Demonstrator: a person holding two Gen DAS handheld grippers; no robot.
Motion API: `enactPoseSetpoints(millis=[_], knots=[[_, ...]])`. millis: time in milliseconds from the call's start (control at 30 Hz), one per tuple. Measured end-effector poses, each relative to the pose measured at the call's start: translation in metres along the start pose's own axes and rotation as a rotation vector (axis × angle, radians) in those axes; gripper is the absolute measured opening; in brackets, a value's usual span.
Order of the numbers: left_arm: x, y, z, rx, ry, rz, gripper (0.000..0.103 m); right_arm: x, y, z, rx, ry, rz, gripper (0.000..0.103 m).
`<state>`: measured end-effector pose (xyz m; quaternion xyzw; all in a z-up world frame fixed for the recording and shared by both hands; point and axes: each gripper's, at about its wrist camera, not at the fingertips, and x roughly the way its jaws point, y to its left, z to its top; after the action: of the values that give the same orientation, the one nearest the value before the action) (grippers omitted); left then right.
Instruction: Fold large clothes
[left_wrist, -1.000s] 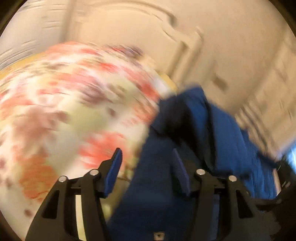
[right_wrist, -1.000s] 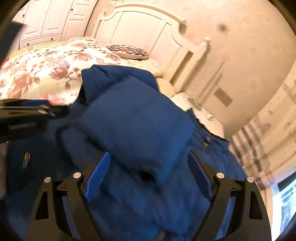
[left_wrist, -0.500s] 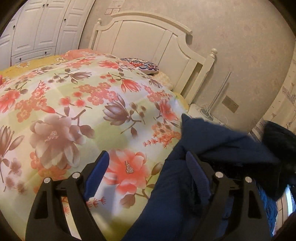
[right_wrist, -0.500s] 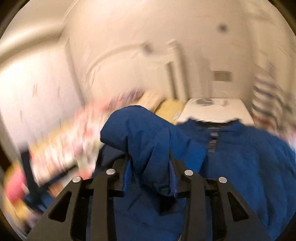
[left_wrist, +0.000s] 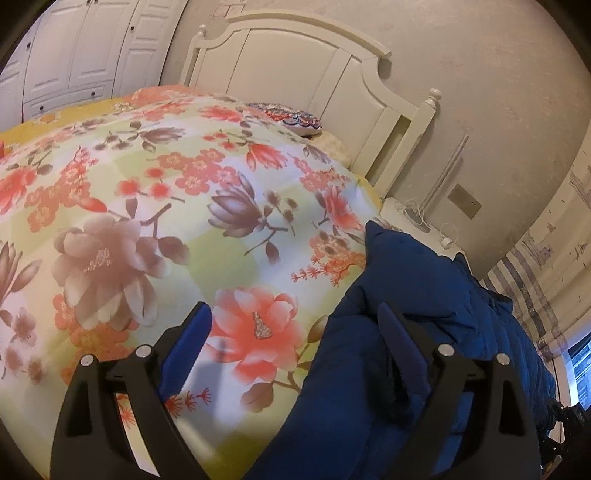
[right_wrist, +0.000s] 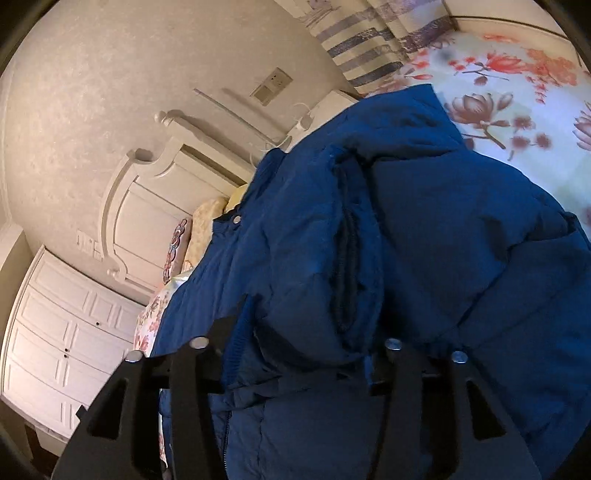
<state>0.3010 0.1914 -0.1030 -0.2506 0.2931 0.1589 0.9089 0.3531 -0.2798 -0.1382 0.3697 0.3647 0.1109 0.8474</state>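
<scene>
A dark blue padded jacket (left_wrist: 424, 332) lies on the floral bedspread (left_wrist: 166, 221) at the right of the left wrist view. My left gripper (left_wrist: 291, 343) is open and empty above the bedspread, its right finger (left_wrist: 402, 347) against the jacket's edge. In the right wrist view the jacket (right_wrist: 424, 229) fills the frame. My right gripper (right_wrist: 303, 354) is shut on a thick fold of the jacket, and the cloth hides its fingertips. The view is rolled sideways.
A white headboard (left_wrist: 314, 85) stands at the far end of the bed, with a patterned pillow (left_wrist: 291, 118) before it. A white nightstand (left_wrist: 417, 218) with cables sits to the right. White wardrobes (left_wrist: 74, 55) stand at the far left. A striped curtain (left_wrist: 535, 288) hangs at the right.
My right gripper closed on a fold of the jacket and has lifted and rolled sideways with it. My left gripper opened, drew left off the jacket and now holds steady.
</scene>
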Motion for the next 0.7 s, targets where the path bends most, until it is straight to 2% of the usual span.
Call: enactPoseSetpoints(millis=[33,100,167,233,300,400,467,500,567,633,667,700], knots=[[0.0,0.0,0.0,0.0,0.002,0.001,0.09,0.0,0.004,-0.002,-0.039,-0.009,-0.005,0.051],[0.0,0.0,0.0,0.001,0.001,0.001,0.09,-0.007,0.014,-0.004,-0.098,-0.066,-0.017,0.031],[0.001,0.0,0.0,0.001,0.003,0.001,0.09,-0.026,0.027,-0.006,-0.165,-0.125,-0.002,0.028],[0.002,0.0,0.0,-0.002,0.011,0.002,0.09,-0.035,0.045,-0.008,-0.25,-0.154,-0.037,0.027],[0.004,0.001,-0.001,-0.005,0.019,0.005,0.09,-0.035,0.048,-0.012,-0.262,-0.111,-0.089,0.027],[0.004,0.001,-0.001,-0.006,0.02,0.007,0.09,-0.018,0.027,-0.013,-0.203,-0.019,-0.197,0.03],[0.003,0.001,-0.001,-0.007,0.017,0.007,0.09,-0.024,0.015,-0.011,-0.144,-0.028,-0.195,0.034],[0.003,0.002,-0.001,-0.008,0.014,0.007,0.091,-0.033,0.016,-0.007,-0.131,-0.057,-0.196,0.034],[0.003,0.002,-0.002,-0.007,0.013,0.011,0.091,-0.058,0.03,-0.007,-0.166,-0.204,-0.266,0.035],[0.004,0.0,-0.001,0.001,0.015,0.012,0.091,-0.077,0.06,-0.01,-0.292,-0.348,-0.358,0.035],[0.004,-0.001,-0.001,0.007,0.014,0.013,0.091,-0.078,0.073,-0.012,-0.356,-0.361,-0.366,0.035],[0.003,-0.001,-0.001,0.011,0.013,0.012,0.091,-0.069,0.09,-0.014,-0.453,-0.332,-0.387,0.035]])
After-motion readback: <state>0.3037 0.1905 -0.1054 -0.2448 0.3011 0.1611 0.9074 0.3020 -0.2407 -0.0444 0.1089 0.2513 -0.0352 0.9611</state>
